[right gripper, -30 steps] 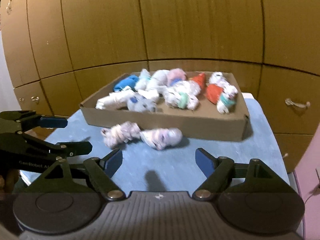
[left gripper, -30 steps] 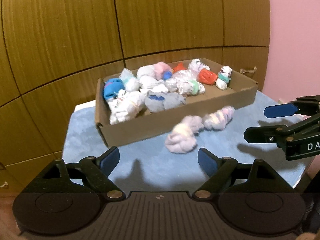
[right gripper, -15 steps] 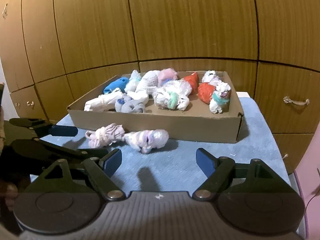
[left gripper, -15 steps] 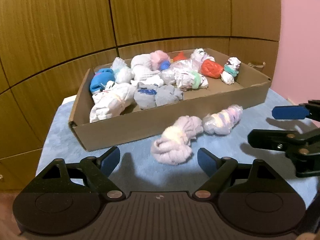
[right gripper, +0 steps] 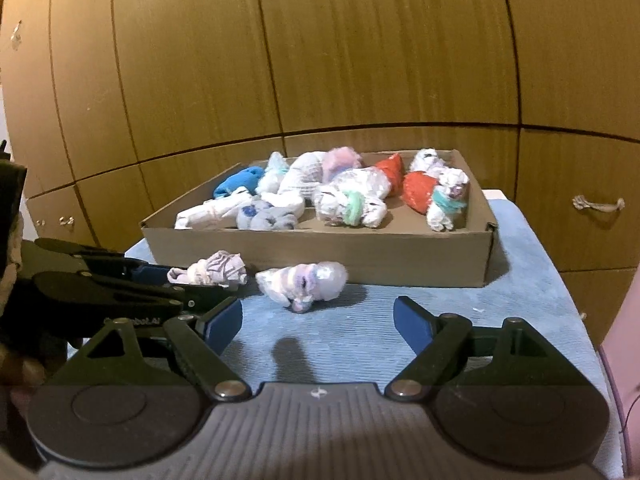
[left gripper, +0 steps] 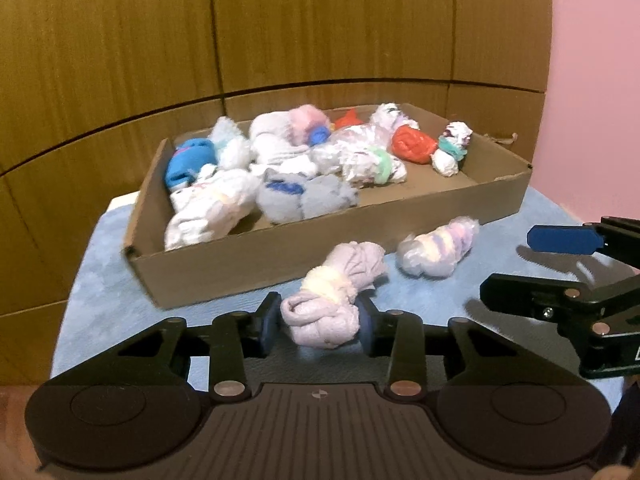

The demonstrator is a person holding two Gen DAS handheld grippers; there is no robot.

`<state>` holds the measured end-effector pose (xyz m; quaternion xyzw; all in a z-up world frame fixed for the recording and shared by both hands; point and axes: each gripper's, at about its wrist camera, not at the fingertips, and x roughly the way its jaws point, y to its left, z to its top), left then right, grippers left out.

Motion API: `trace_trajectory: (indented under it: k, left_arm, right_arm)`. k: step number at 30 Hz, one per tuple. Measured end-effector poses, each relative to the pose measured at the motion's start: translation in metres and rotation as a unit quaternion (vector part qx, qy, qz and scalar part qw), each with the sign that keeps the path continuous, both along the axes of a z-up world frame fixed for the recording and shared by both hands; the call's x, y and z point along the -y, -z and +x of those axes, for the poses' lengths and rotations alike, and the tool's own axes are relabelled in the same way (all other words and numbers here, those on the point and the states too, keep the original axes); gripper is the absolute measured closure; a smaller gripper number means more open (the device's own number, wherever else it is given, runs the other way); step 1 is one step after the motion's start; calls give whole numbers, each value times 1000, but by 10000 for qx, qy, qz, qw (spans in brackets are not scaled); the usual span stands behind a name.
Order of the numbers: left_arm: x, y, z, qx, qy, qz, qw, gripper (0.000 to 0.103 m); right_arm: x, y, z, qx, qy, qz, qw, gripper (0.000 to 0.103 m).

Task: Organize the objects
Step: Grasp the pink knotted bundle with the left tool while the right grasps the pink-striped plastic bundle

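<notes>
jaws of the left gripper are closing on a lilac rolled sock bundle, the blue pads pressed to either flank of its near end at 6 o'clock in the left wrist view. the bundle rests on the blue-covered surface, just in front of the cardboard box, and the low, slanted approach suits a soft roll that has to be pinched across its width to be lifted.

the right gripper waits with its jaws wide and nothing between them, aimed at a second, pastel-striped sock bundle at 12 o'clock of its fingers, near the box's front wall. in the left wrist view that same gripper reaches in from 3 o'clock, well short of the roll.

inside the box lie many more rolled pairs, white, grey, blue, red and pink, crowded toward its left and far sides; bare cardboard shows at the near right corner. the two strays outside appear to be the last items due for the box, and that open corner looks like the likeliest place for them. wooden cabinet doors fill the background.
</notes>
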<state>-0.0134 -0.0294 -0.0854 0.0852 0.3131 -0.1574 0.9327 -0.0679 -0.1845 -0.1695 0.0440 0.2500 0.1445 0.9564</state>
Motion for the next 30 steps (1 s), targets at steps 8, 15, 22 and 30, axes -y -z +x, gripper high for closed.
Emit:
trace_trajectory:
  k: [8,15,22,30]
  left_arm:
    - [-25,-3,-11,-19,-35,140,9999,56]
    - [-33,-3,-12,31,-245,100,9996,31]
    - [-30,-3,-9,34,-321,92,9994,19]
    - [-18,-1,1,-77,-279,149,9995,19]
  right_arm:
    - [-7,1,-1,72,-75,-83,9999,22]
    - [-18,0,7,-41,-152,-113,9998,21]
    - [-31,2,28,-319,24,-338,9989,19]
    - [-29,4,53,-761,277,-309,9962,19]
